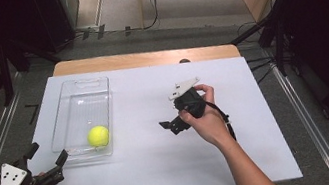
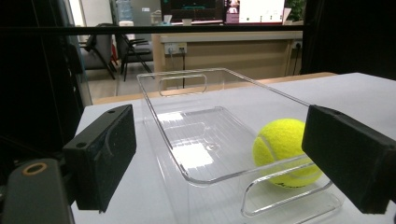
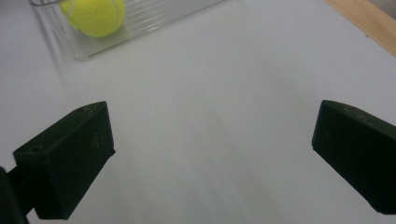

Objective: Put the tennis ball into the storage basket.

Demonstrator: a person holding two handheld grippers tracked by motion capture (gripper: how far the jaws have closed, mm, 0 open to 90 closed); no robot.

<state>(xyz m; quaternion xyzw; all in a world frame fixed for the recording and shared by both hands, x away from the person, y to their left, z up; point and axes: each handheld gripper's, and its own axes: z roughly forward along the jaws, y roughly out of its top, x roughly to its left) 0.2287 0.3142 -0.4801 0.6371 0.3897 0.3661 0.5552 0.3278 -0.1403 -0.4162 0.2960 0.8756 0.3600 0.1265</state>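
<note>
Your left tool [image 1: 46,156] sits at the near end of the clear tray [image 1: 99,85], jaws spread wide, empty. Tennis ball [image 1: 98,136] lies inside the tray's near end. Your right tool [image 1: 172,124] hovers mid-counter [image 1: 165,168], jaws apart, gripping nothing.

Bare table [image 1: 164,163] between tools, clear tray [image 1: 63,120] walls around ball [image 1: 98,136]

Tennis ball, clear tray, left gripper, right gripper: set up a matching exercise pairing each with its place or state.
Things:
1 tennis ball
2 clear tray
3 left gripper
4 right gripper

Places or states:
A open, over bare white table mid-right
B open, at the tray's near end
C inside the tray, near end
D on the table's left part, handle cut-outs at the ends

Pairs: 1-C, 2-D, 3-B, 4-A
</note>
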